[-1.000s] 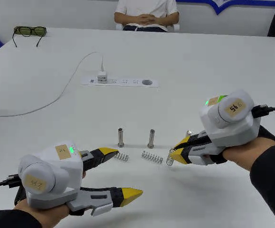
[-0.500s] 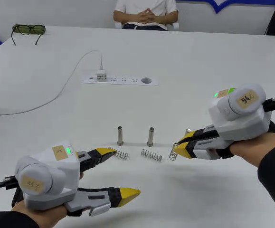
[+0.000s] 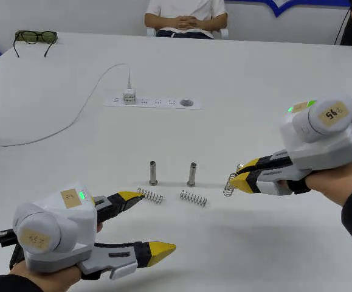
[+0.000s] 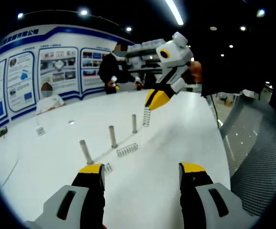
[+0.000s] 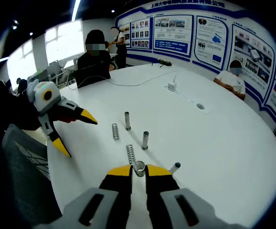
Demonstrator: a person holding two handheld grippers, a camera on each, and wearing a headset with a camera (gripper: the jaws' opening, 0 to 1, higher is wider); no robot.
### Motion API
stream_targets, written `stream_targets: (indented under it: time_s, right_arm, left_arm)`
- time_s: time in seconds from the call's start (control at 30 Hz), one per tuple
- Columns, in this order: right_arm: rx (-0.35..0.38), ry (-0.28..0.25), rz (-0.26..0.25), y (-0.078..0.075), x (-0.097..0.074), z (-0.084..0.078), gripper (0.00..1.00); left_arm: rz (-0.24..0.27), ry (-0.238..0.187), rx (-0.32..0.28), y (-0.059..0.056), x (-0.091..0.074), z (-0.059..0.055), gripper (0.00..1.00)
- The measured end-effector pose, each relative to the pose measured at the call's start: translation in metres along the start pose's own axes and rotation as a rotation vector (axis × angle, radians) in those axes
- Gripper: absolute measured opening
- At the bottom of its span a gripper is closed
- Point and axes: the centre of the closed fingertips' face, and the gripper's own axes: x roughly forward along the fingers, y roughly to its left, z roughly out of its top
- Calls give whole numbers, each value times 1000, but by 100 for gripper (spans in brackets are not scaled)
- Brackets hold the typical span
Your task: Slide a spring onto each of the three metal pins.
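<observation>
Right tongs [image 3: 239, 181] clenched on one spring [image 3: 229, 185] right of middle pin [image 3: 192, 174], loose springs [image 3: 193, 198] on tabletop [image 3: 255, 91] before it, left tongs [image 3: 146, 221] released, nearer-left.

Meeting room, big white table [image 3: 255, 73], wall posters [image 5: 176, 31]

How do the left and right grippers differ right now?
The left gripper is open and empty; the right gripper is shut on a spring. The left gripper sits near a loose spring lying on the table; the right gripper is beside the rightmost pin. Both have yellow-tipped black jaws.
</observation>
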Motion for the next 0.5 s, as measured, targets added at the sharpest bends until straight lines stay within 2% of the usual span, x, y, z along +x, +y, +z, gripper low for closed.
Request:
stream_targets:
  time_s: [0.5]
  right_arm:
    - [9, -4, -37, -16, -15, 9, 11]
  left_arm:
    - [24, 3, -19, 6, -7, -6, 64]
